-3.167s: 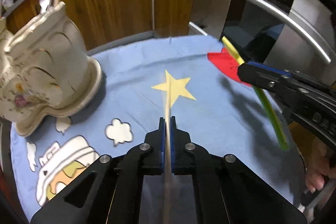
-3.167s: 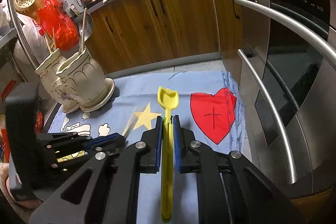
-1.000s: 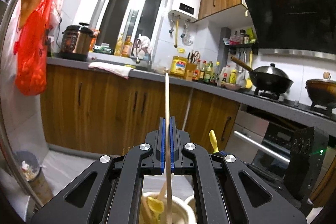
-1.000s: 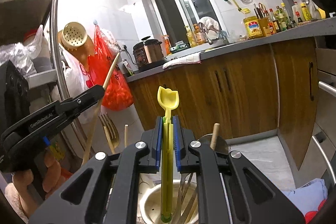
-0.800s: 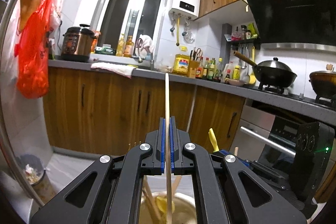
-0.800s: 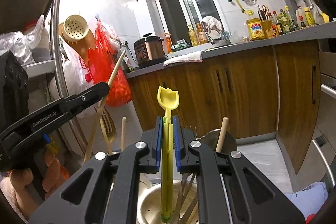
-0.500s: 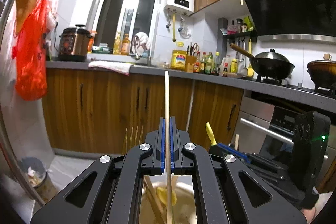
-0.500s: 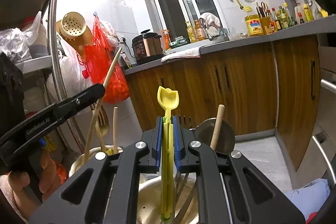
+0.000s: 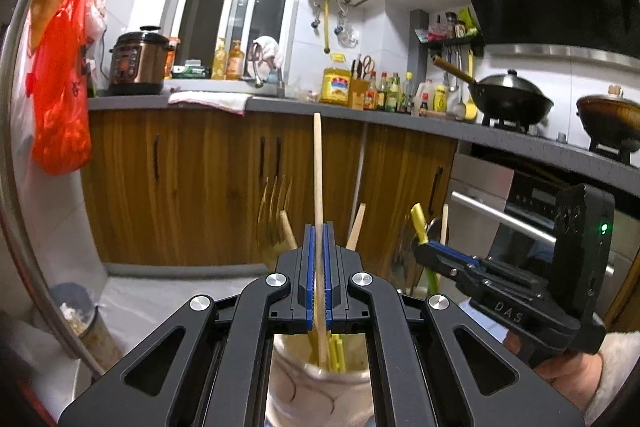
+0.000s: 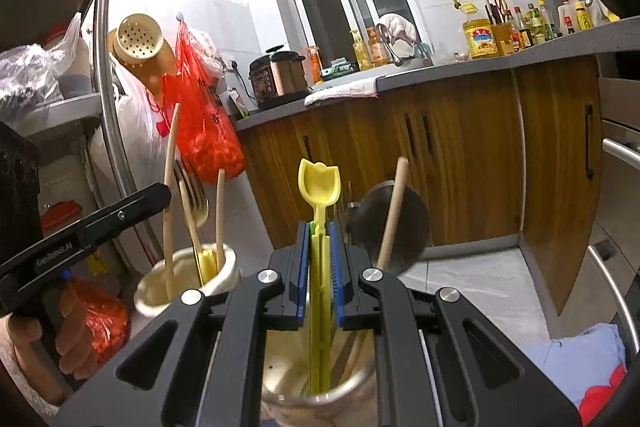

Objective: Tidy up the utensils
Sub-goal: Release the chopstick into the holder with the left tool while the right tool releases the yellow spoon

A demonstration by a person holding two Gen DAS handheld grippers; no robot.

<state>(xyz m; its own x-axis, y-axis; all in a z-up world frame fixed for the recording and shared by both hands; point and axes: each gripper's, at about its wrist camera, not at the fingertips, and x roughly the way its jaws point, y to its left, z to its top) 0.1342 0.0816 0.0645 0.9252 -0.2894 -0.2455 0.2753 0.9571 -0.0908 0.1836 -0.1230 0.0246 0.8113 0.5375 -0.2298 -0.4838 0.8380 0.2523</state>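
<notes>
My left gripper (image 9: 318,239) is shut on a wooden chopstick (image 9: 317,171), held upright with its lower end inside a cream ceramic holder (image 9: 316,391). That holder (image 10: 184,283) also holds a fork and other sticks. My right gripper (image 10: 319,239) stands with its jaws slightly apart around a yellow plastic spoon (image 10: 319,183), whose lower end sits inside a second holder (image 10: 320,387) with a metal ladle (image 10: 394,223) and a wooden handle. The left gripper (image 10: 160,193) shows in the right wrist view, the right gripper (image 9: 426,251) in the left wrist view.
Wooden cabinets (image 9: 192,187) and a grey counter (image 9: 280,105) run behind. An oven (image 9: 496,219) stands to the right. A red bag (image 10: 208,135) hangs at the left. Blue cloth (image 10: 576,367) shows at the lower right.
Both grippers have sunk lower, so the chopstick and the yellow spoon reach deeper into their holders. The right gripper's jaws have parted a little from the spoon.
</notes>
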